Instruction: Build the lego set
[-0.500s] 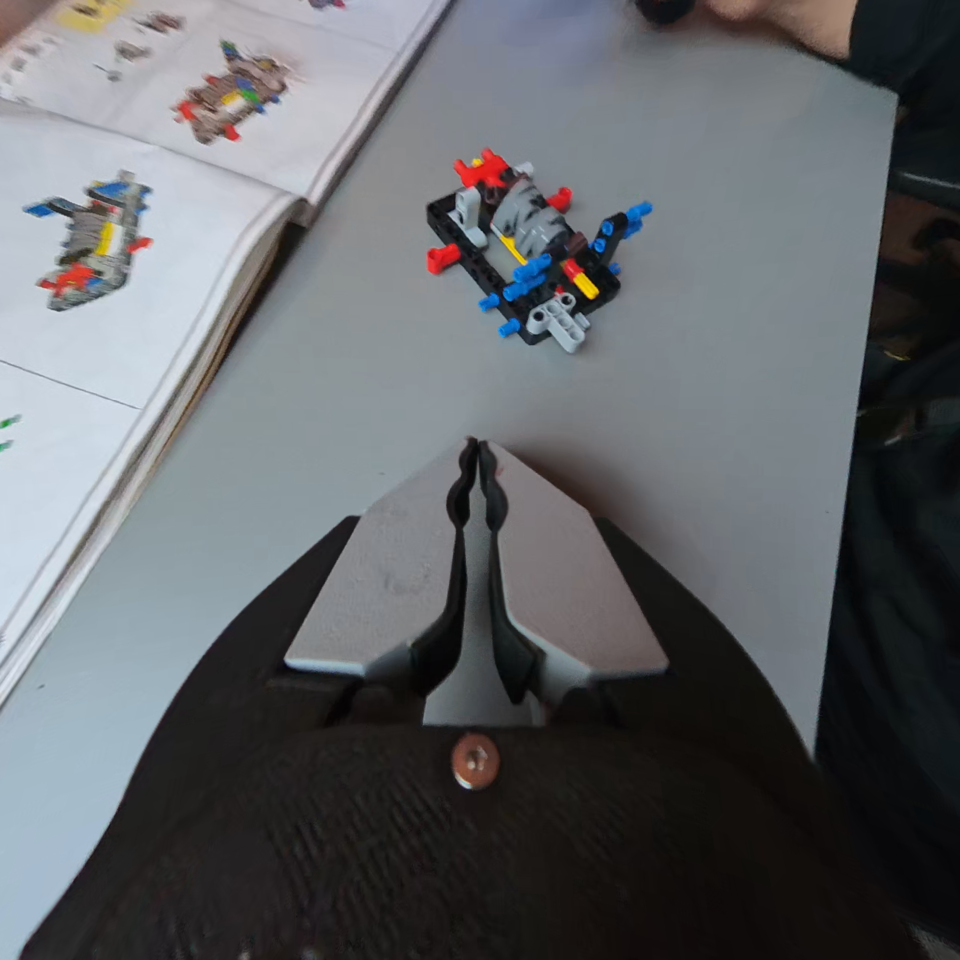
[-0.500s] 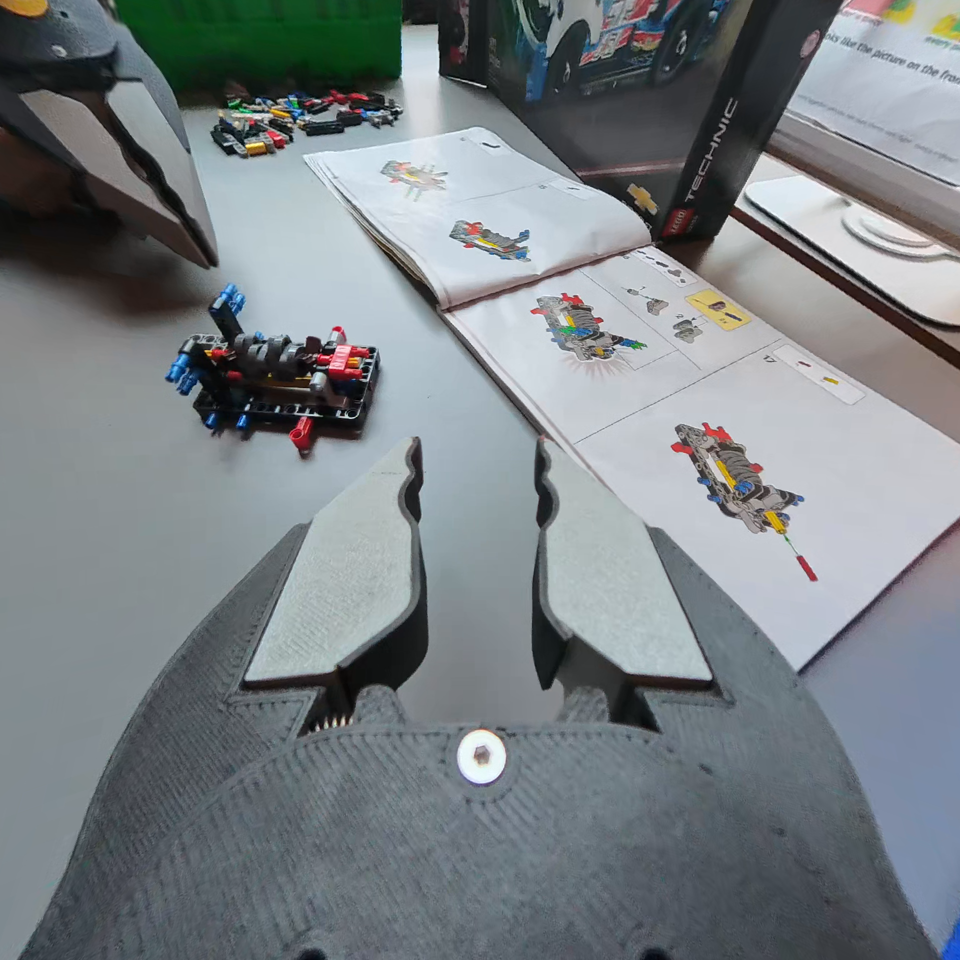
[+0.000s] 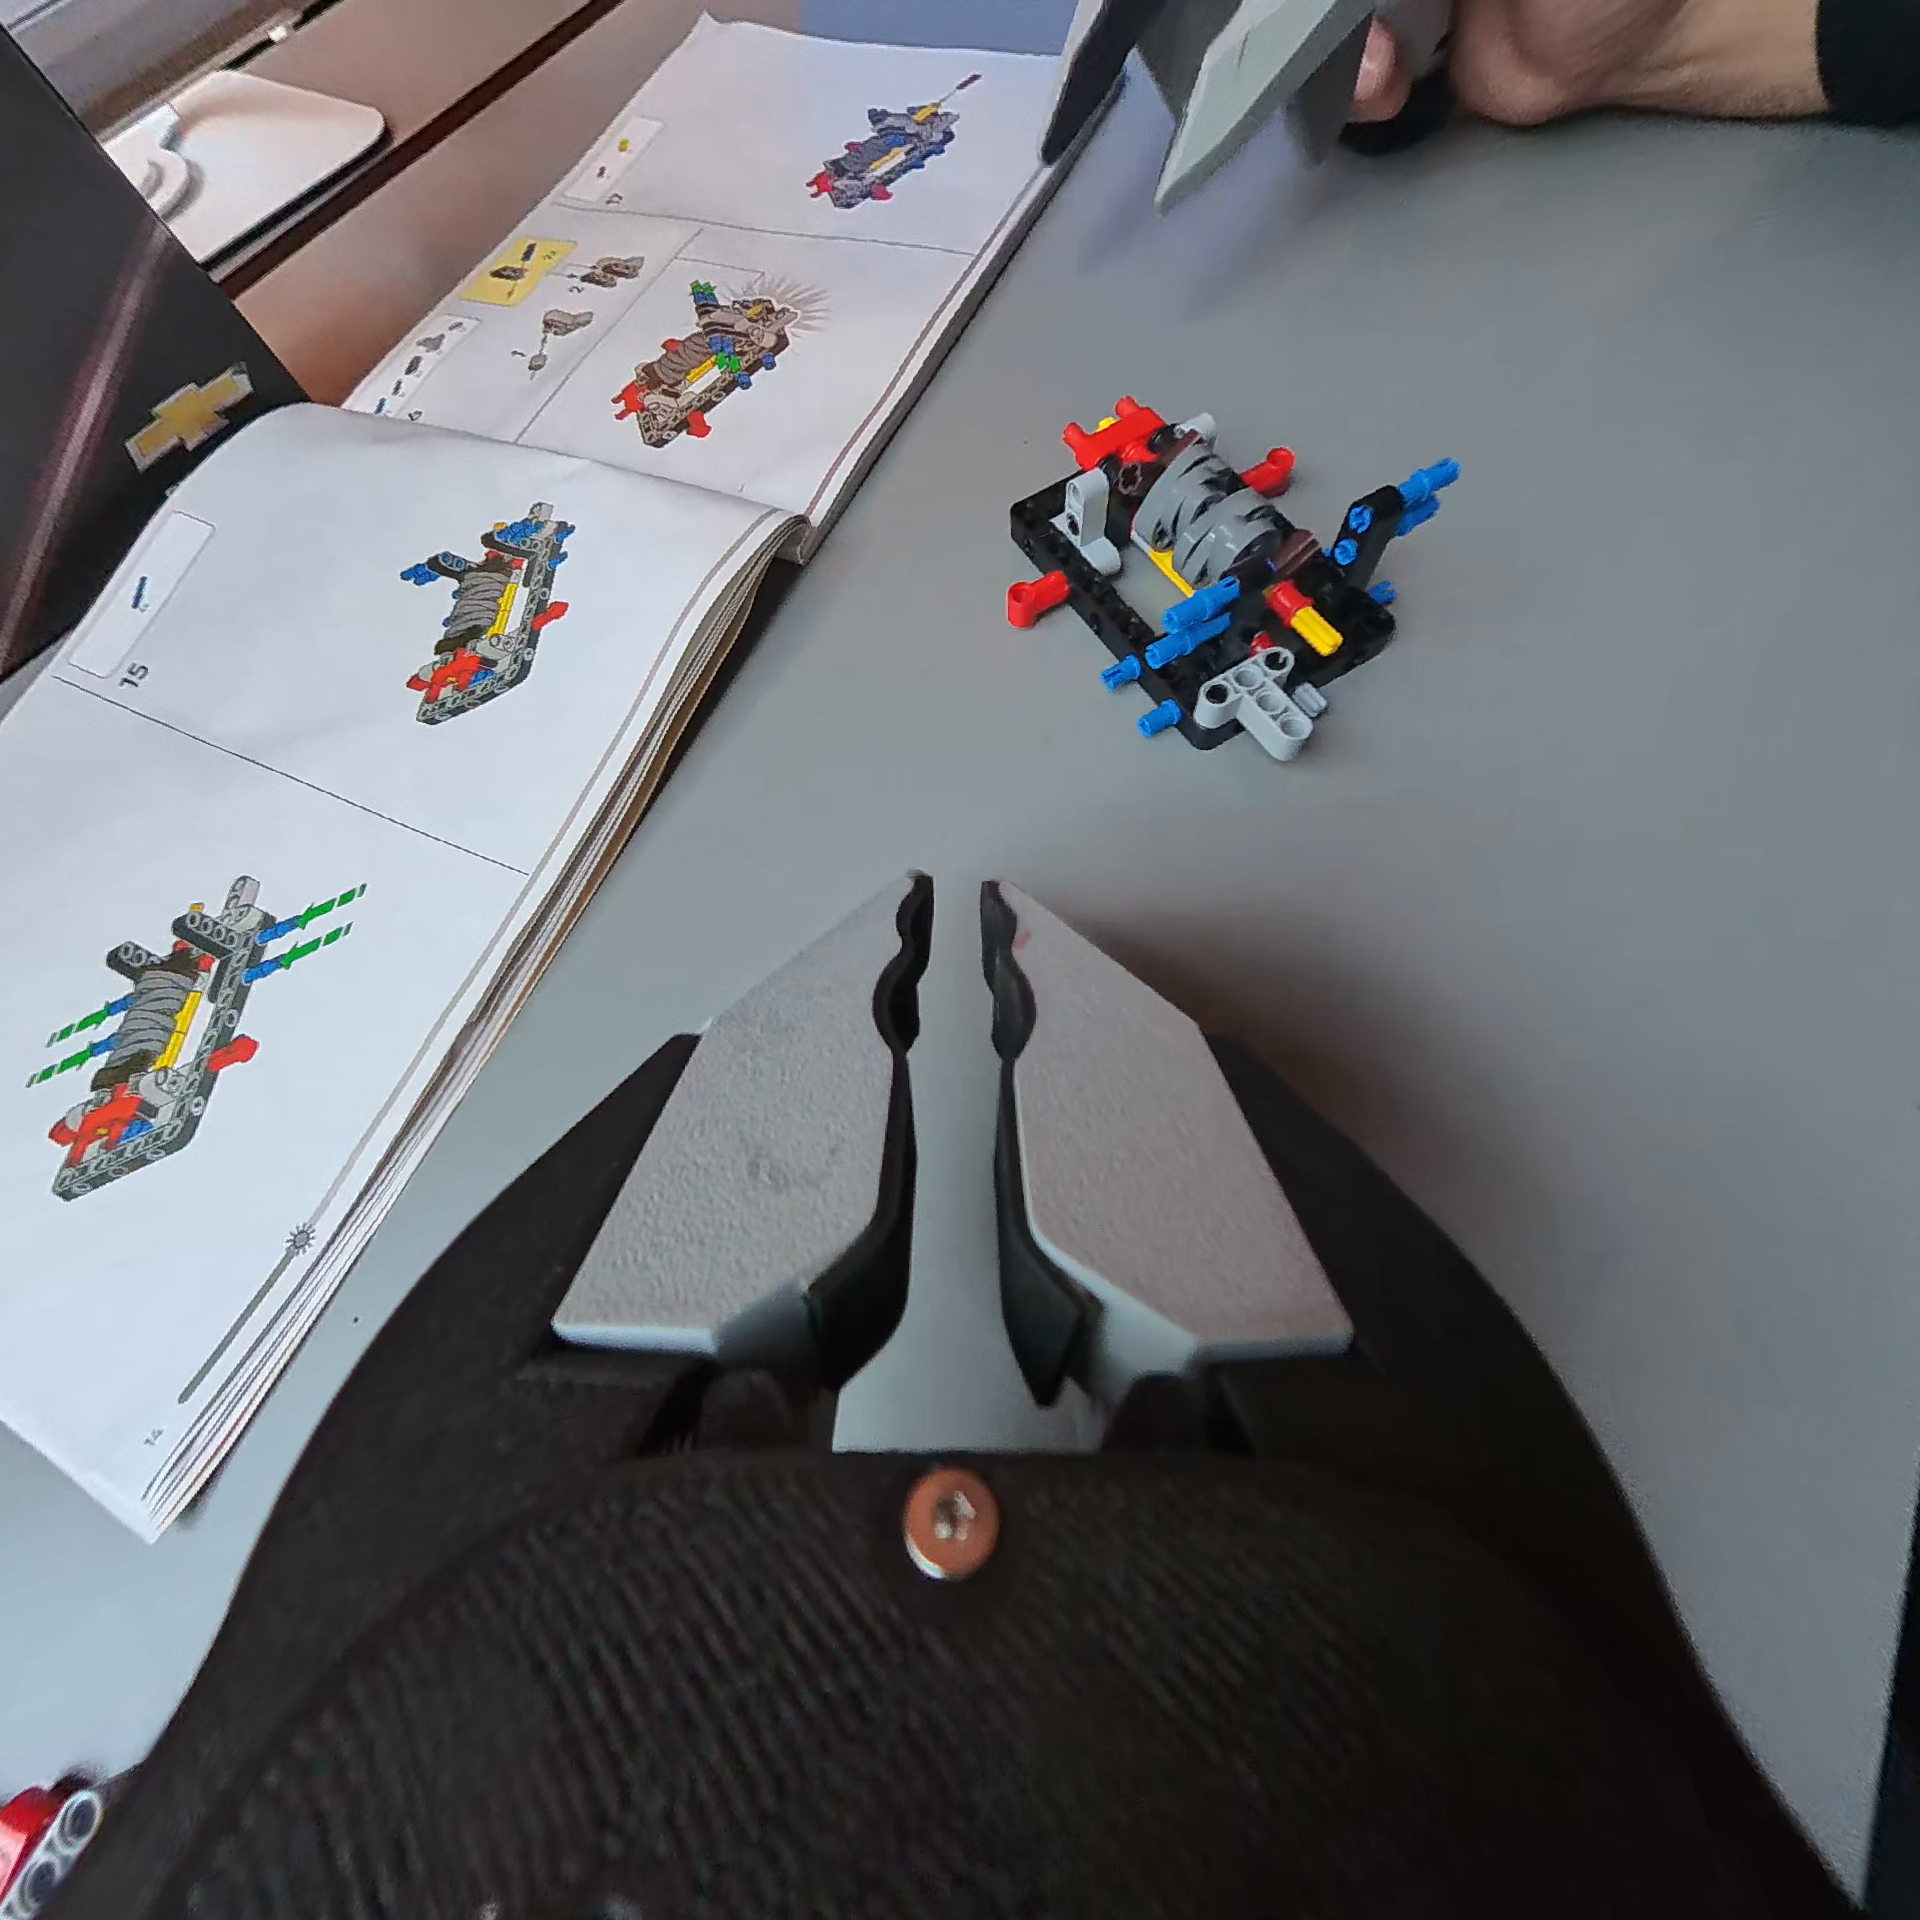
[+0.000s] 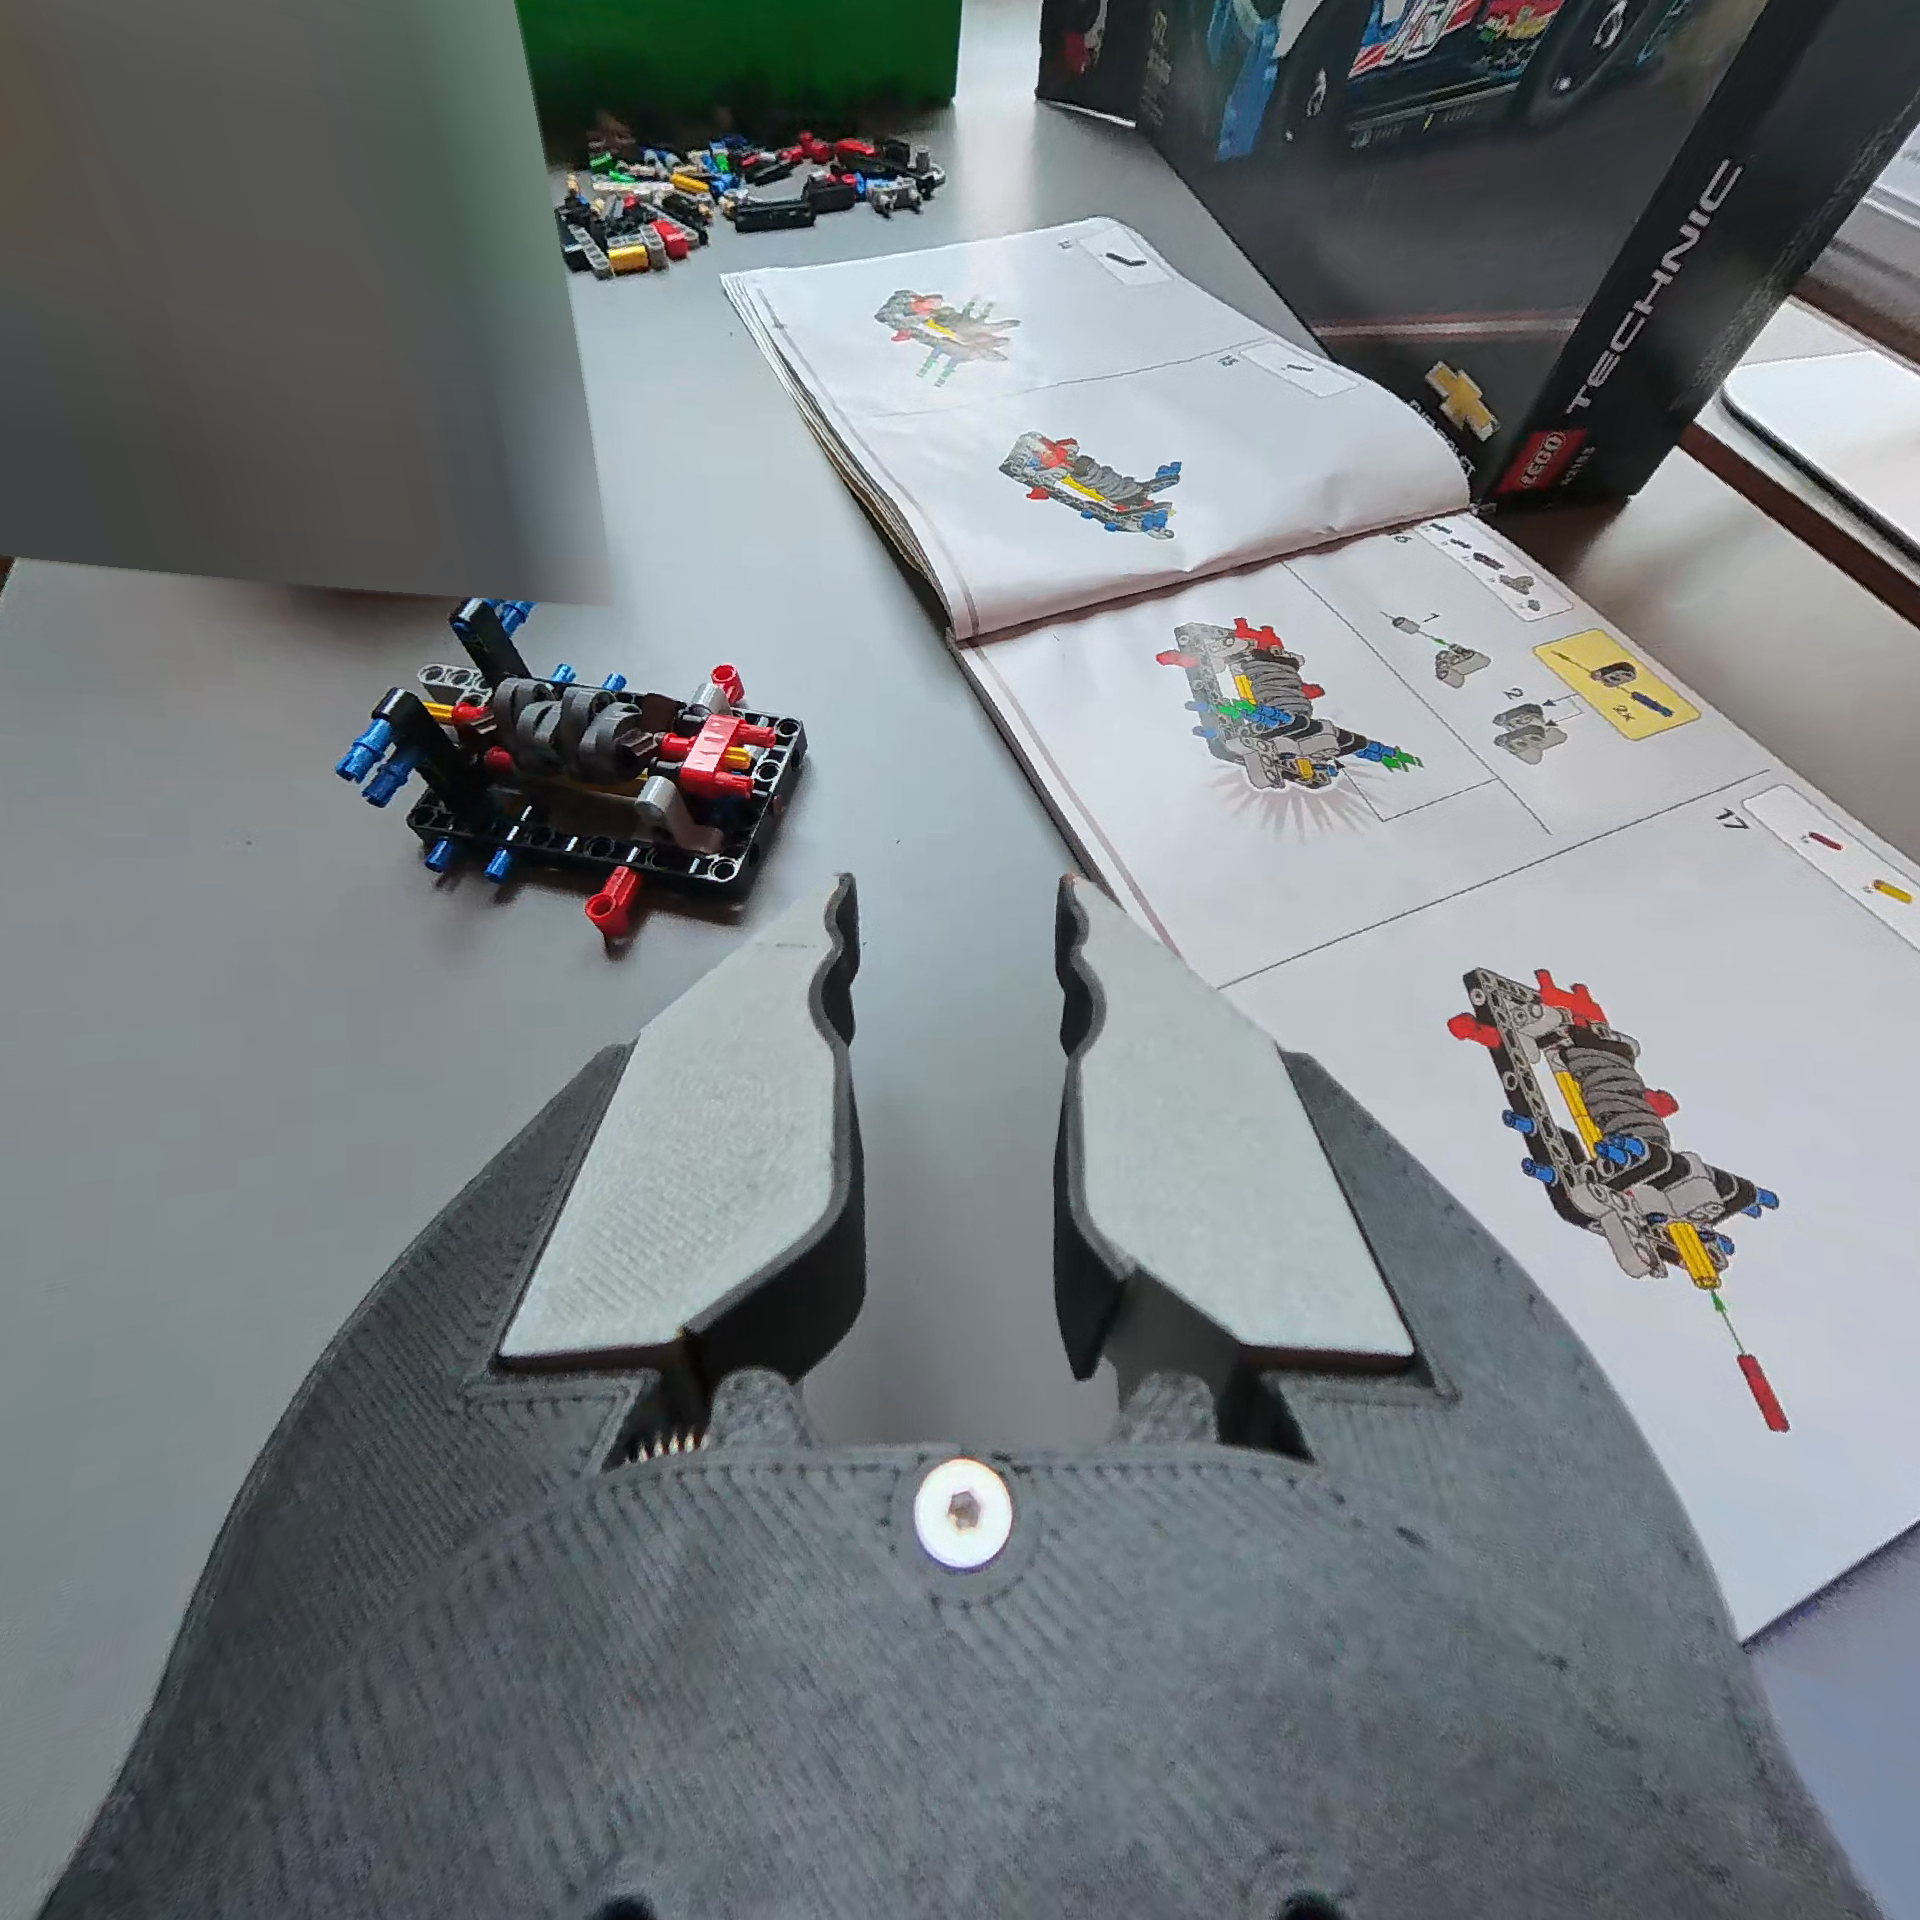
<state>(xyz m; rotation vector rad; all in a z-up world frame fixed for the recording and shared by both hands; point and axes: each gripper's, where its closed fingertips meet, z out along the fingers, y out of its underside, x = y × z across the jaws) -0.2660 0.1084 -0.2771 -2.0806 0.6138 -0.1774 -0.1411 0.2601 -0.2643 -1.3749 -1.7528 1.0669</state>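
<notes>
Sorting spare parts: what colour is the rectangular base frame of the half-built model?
Black base frame, clearest in the right wrist view.

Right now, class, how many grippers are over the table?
2. The left gripper and the right gripper face each other across the part-built model, both beside the open booklet.

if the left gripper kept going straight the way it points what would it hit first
Probably bare grey table. The left gripper, empty with a narrow gap, points down at the tabletop short of the partly built lego chassis, which sits ahead and slightly right. Depth is hard to judge.
</notes>
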